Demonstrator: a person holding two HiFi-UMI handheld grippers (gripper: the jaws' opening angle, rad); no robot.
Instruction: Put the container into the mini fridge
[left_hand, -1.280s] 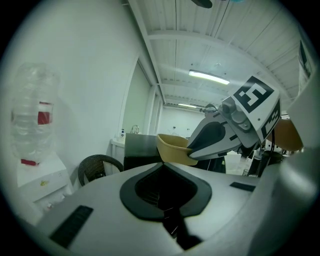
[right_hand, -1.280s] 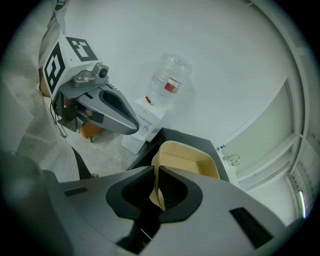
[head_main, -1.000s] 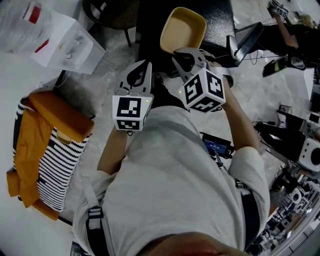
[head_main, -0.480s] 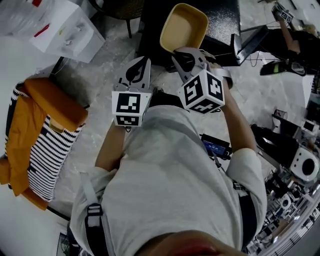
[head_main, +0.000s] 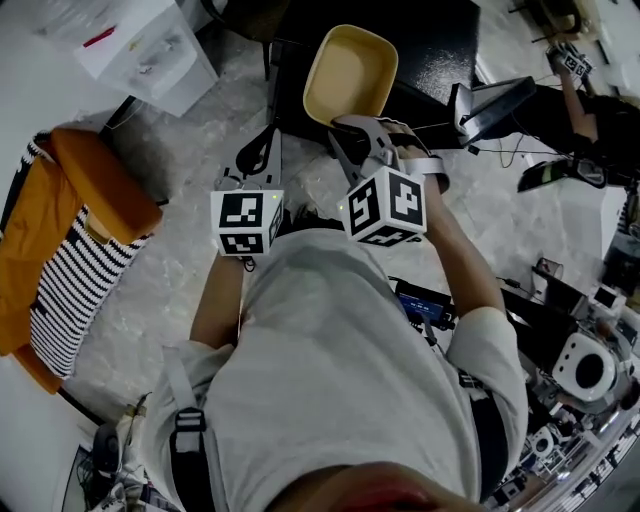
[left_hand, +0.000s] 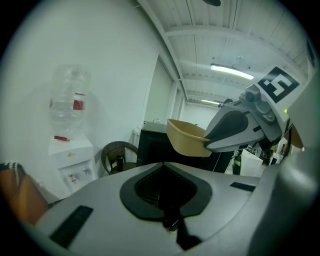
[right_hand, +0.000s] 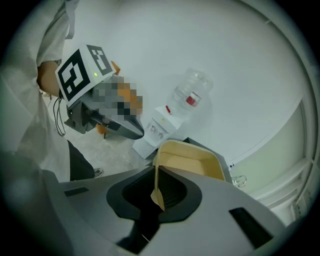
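Note:
A shallow yellow container (head_main: 350, 72) hangs in the air by its near rim, with my right gripper (head_main: 350, 120) shut on that rim. The right gripper view shows the rim pinched between the jaws, with the container (right_hand: 192, 162) reaching away from them. Just beyond the container stands the black mini fridge (head_main: 440, 45), seen from above; I cannot see its door. My left gripper (head_main: 266, 140) hangs to the left of the container, apart from it, shut with nothing in its jaws. In the left gripper view the container (left_hand: 187, 140) shows in front of the fridge (left_hand: 150, 145).
A white water dispenser (head_main: 150, 50) with a bottle stands left of the fridge, a wicker chair (left_hand: 117, 155) between them. An orange and striped cloth (head_main: 70, 240) lies at the far left. Cables and equipment (head_main: 580, 350) crowd the floor at the right.
Both grippers have drifted a little to the left in the head view. The container stays in the right gripper. The left gripper sits slightly lower than before.

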